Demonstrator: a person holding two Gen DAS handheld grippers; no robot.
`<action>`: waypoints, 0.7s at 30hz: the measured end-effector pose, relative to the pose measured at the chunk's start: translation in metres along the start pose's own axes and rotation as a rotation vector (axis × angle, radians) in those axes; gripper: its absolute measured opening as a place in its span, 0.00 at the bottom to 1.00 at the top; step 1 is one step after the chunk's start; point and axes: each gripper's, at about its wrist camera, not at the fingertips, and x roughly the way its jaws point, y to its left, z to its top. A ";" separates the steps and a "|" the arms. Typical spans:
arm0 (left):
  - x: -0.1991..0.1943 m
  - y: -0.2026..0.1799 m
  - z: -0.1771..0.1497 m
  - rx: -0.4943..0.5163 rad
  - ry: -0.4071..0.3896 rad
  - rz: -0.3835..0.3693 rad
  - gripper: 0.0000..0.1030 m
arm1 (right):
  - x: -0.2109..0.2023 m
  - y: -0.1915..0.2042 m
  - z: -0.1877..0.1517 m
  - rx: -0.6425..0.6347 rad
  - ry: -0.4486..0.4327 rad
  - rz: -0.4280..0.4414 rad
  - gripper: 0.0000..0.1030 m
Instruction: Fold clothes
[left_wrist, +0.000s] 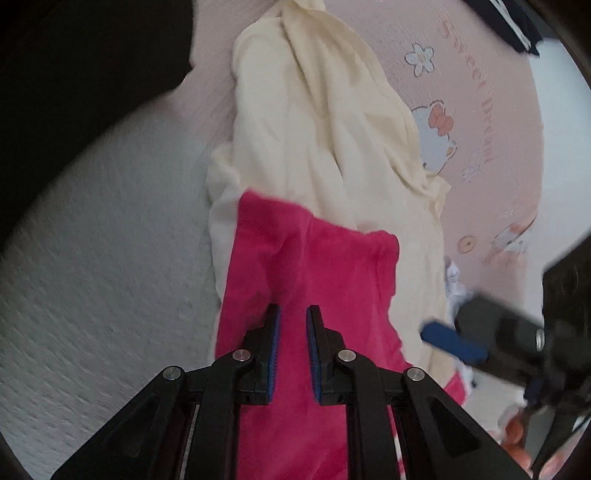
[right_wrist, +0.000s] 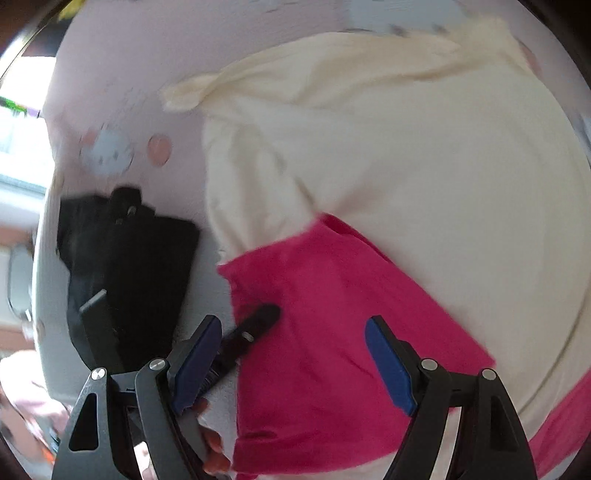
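Cloth is the whole matter here: a cream garment (left_wrist: 314, 140) lies rumpled down the middle of the left wrist frame, with a bright pink piece (left_wrist: 314, 266) over its lower end, filling the lower centre. In the right wrist frame the cream garment (right_wrist: 406, 166) spreads across the upper right and the pink piece (right_wrist: 325, 332) sits at lower centre. Whether pink and cream are one garment or two I cannot tell.

Both look light, soft and limp, likely to sag and crease when lifted, and not fragile. The pink fabric looks plush enough to give the pads some purchase. A sensible hold would be an edge or corner, such as the pink piece's free corner at mid-left of the right wrist frame, pinching few layers so the fold stays clean.

Left gripper (left_wrist: 293, 314), at bottom centre of its frame, has its jaws nearly together with pink fabric showing in the narrow gap; it appears clamped on the pink piece, though the contact itself is hard to make out. Right gripper (right_wrist: 291, 354) stands wide apart over the pink piece and holds nothing.

Underneath lies a pink cartoon-print sheet (left_wrist: 480, 122), with a white textured cover (left_wrist: 92, 277) at the left.
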 end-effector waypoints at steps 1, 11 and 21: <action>0.000 0.003 -0.003 -0.018 -0.005 -0.020 0.11 | 0.007 0.005 0.005 -0.015 0.024 -0.002 0.77; -0.018 -0.014 -0.020 0.080 -0.032 0.089 0.11 | 0.057 0.041 0.027 -0.099 0.127 0.030 0.77; -0.037 -0.026 -0.029 0.124 -0.117 0.209 0.12 | 0.090 0.068 0.019 -0.191 0.170 -0.012 0.77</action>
